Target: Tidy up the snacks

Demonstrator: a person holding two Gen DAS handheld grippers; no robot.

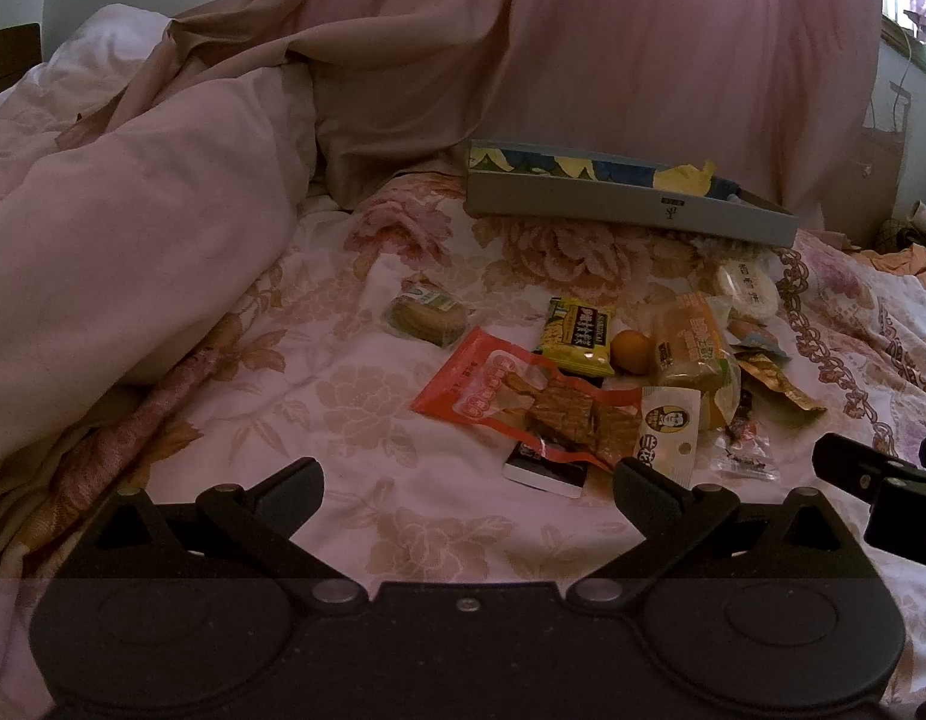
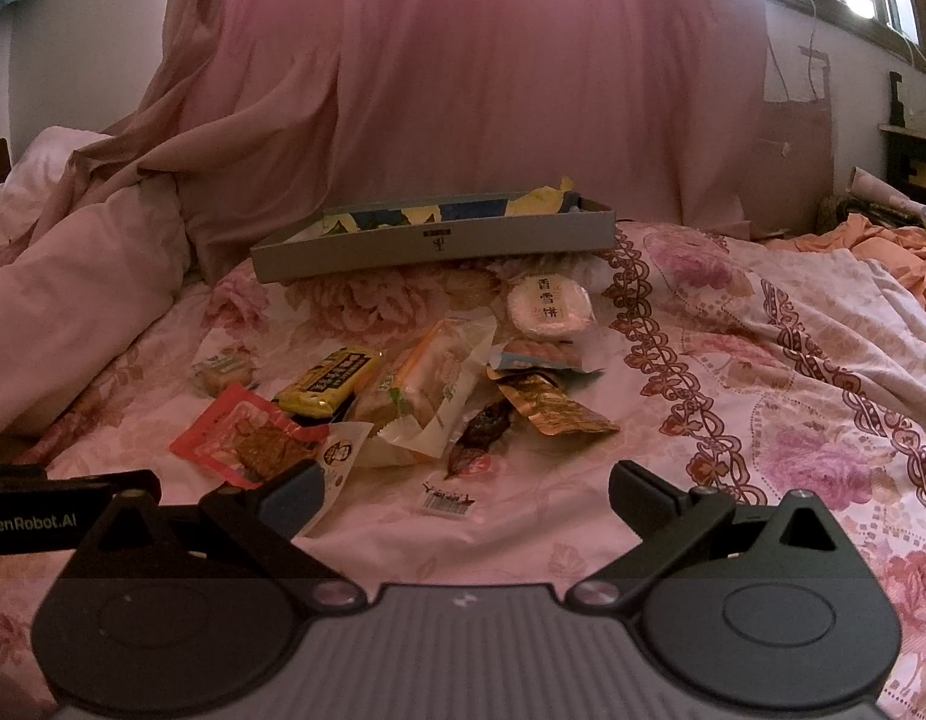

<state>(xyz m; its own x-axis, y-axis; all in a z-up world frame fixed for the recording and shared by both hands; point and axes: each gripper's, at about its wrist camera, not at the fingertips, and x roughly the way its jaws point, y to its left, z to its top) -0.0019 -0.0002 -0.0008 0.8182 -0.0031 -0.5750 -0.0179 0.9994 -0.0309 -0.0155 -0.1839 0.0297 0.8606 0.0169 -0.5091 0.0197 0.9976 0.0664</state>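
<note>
The left tongs [image 1: 468, 492] are wide open. Their two black fingers [image 1: 295, 483] point forward, far apart from each other, and nothing sits between them. They hang low, with the tips up off the bed.

The right tongs [image 2: 466, 495] are wide open too, with nothing in the gap. Their fingers [image 2: 640, 495] also point forward and stay off the bed.

The two tongs are side by side and close together. A bit of the right one shows at the edge of the left view, and a bit of the left one shows at the edge of the right view.
</note>
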